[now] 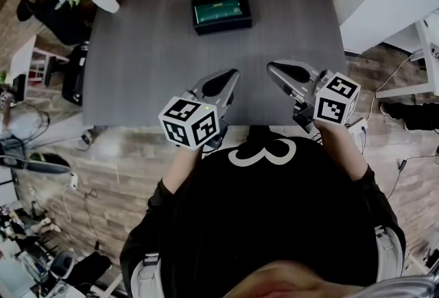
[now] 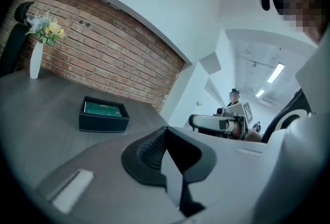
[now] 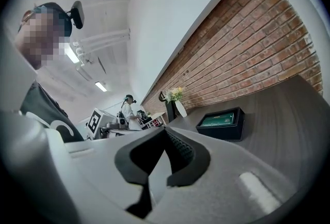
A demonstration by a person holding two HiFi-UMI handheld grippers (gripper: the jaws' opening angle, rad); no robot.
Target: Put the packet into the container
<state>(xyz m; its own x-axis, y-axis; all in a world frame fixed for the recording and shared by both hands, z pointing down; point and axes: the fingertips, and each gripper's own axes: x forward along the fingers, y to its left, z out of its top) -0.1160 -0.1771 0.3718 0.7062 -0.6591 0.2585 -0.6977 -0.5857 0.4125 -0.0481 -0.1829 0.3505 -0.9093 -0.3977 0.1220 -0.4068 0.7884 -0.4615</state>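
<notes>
Left gripper [image 1: 232, 75] and right gripper [image 1: 271, 67] are hovering clenched, empty (packet [image 1: 218, 11] is lying in container [image 1: 221, 27]); withdrawing level should avoid nudging it.

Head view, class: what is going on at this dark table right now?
A person holds a two-jaw gripper in each hand above the near edge of the dark grey table. The left gripper and right gripper are both shut and empty. The flat green packet already lies inside the black rectangular container farther along the table, which neither gripper touches.
</notes>
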